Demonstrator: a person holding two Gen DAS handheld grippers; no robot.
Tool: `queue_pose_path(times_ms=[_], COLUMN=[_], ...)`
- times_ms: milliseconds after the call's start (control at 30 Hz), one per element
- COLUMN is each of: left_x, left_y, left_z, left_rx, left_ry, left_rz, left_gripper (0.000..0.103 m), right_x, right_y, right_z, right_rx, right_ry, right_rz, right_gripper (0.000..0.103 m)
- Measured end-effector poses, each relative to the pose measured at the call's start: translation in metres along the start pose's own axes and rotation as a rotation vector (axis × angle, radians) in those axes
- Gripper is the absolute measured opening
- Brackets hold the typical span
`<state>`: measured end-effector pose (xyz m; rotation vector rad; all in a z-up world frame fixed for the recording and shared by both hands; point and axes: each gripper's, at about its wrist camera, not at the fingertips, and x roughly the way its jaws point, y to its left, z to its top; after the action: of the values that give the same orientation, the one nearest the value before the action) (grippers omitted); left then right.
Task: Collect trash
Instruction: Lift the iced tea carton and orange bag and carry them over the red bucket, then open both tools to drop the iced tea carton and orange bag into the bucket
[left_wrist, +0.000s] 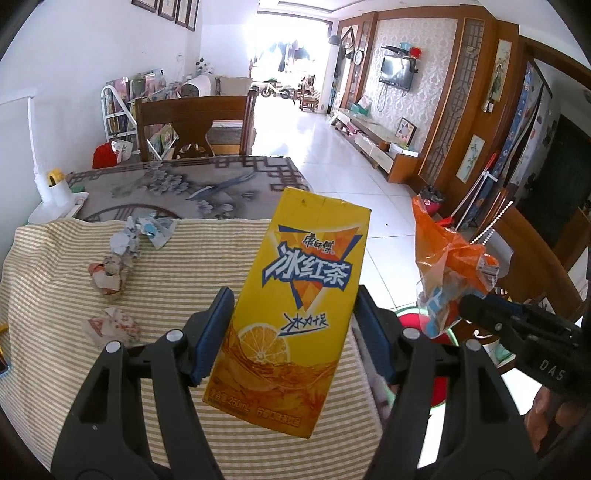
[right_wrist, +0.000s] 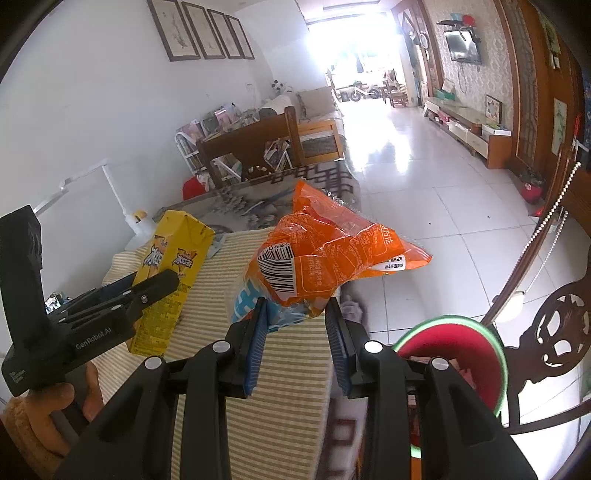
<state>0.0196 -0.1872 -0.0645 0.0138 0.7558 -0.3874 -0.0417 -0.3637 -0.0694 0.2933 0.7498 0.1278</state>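
— Left wrist view first: what's on the table (left_wrist: 236, 188)?
— A striped cloth (left_wrist: 177, 288) covers the near end, and above it the left gripper (left_wrist: 291, 332) holds a yellow iced-tea carton (left_wrist: 295, 302) upright, tilted a little, its blue pads (left_wrist: 212, 339) pressed against the carton's two sides, low on the box. The carton is lifted off the cloth.
— And the other hand?
— From the right wrist view, the right gripper (right_wrist: 295, 339) pinches an orange snack wrapper (right_wrist: 325, 254) by its lower end, and the crumpled bag stands up between the pads. Some blue-and-white plastic sits under the orange at the pinch; whether it's the same wrapper or a second piece, I can't tell.
— Is there a bin?
— Below and right of the right gripper sits a round red container with a green rim (right_wrist: 461, 354), beside the table edge. The gripper's own fingers cover part of it and I can't make out its contents.
— Anything left on the cloth?
— Three crumpled paper wads (left_wrist: 110, 275) lie at the far left of the cloth, well apart from the carton, with a flatter one nearest. A white lamp base (left_wrist: 55, 199) stands behind them by the table's edge.
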Motion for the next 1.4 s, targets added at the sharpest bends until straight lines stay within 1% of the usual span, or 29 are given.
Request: queue_pose_path(times_ms=[167,433,600,733,867,967,1033,1067,1100,1133,1200,1400], left_x=[0.012,0.036,0.058,0.086,0.111,0.120,0.125,0.126,0.127,0.127,0.127,0.125], left_y=[-0.032,-0.094,-0.125,-0.151,-0.167,-0.178,-0.184,-0.184,-0.185,-0.186,-0.186,-0.178], left_z=[0.001,-0.002,-0.009,-0.021,-0.031,-0.035,-0.036,-0.037,-0.037,-0.037,-0.037,-0.031], left_rx=[-0.001,0.041,0.071,0.102,0.113,0.121,0.120,0.119,0.117,0.113,0.110,0.097], left_ry=[0.008,0.044,0.099,0.170,0.238,0.263,0.271,0.275,0.278,0.275,0.273,0.266], left_rz=[-0.026,-0.098,-0.140,-0.163,-0.185,-0.187,-0.188,-0.194,-0.197,-0.197,-0.198,-0.188], left_gripper=[0.064,0.064,0.064,0.064,0.064,0.064,0.066,0.068,0.074,0.075,0.078,0.079], right_x=[-0.011,-0.023,-0.028,-0.031,-0.031,-0.031,-0.029,-0.030,-0.030,-0.030,-0.031,-0.031], right_y=[-0.032,-0.087,-0.121,-0.147,-0.162,-0.171,-0.176,-0.179,-0.183,-0.186,-0.190,-0.194], right_z=[-0.002,-0.009,-0.019,-0.030,-0.042,-0.049,-0.053,-0.055,-0.056,-0.058,-0.059,-0.056], right_rx=[0.012,0.074,0.120,0.155,0.181,0.194,0.200,0.207,0.214,0.226,0.245,0.271], right_ry=[0.004,0.024,0.050,0.087,0.127,0.157,0.175,0.175,0.175,0.174,0.175,0.167], right_rz=[-0.015,-0.064,-0.101,-0.122,-0.134,-0.137,-0.142,-0.151,-0.151,-0.155,-0.163,-0.166], right_gripper=[0.031,0.031,0.031,0.032,0.032,0.034,0.039,0.040,0.044,0.048,0.052,0.054])
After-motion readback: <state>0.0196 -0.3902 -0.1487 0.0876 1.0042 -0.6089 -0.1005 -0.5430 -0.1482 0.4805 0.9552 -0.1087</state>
